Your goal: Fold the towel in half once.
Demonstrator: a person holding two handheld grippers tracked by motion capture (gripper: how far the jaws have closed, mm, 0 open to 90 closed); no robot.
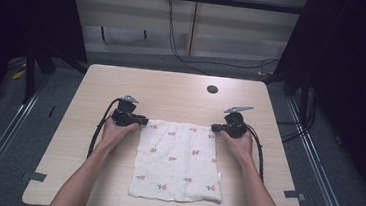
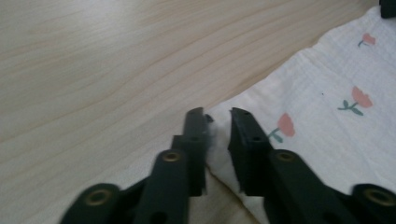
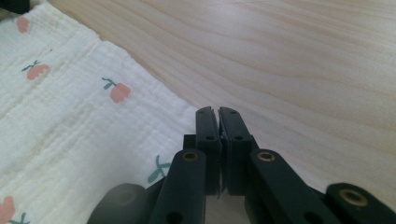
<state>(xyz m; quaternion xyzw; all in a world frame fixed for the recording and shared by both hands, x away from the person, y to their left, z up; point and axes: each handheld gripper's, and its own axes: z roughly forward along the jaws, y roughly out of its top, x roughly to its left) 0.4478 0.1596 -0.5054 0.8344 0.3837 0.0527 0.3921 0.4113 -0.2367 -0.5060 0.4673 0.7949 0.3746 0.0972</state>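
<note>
Right gripper [image 3: 218, 112]: in the right gripper view the two black jaws stand pressed together at lower centre of the frame, pinching the corner of the white cloth [image 3: 70, 121], whose edge runs from the upper left down to the jaw tips. Left gripper [image 2: 217, 112]: in the left gripper view the jaws rise from the bottom centre with a narrow gap between them; the cloth's [image 2: 327, 112] corner lies in that gap, its hem against the left jaw, while the pads are not seen pressing on it, so a firm grip cannot be told. High view: the left gripper [image 1: 141, 121] sits at the cloth's [image 1: 178, 160] upper left corner and the right gripper [image 1: 215, 128] at its upper right corner, each held in a hand entering from the bottom edge. The cloth, printed with small red flowers, lies flat at lower centre of the wooden table [image 1: 172, 89]
</note>
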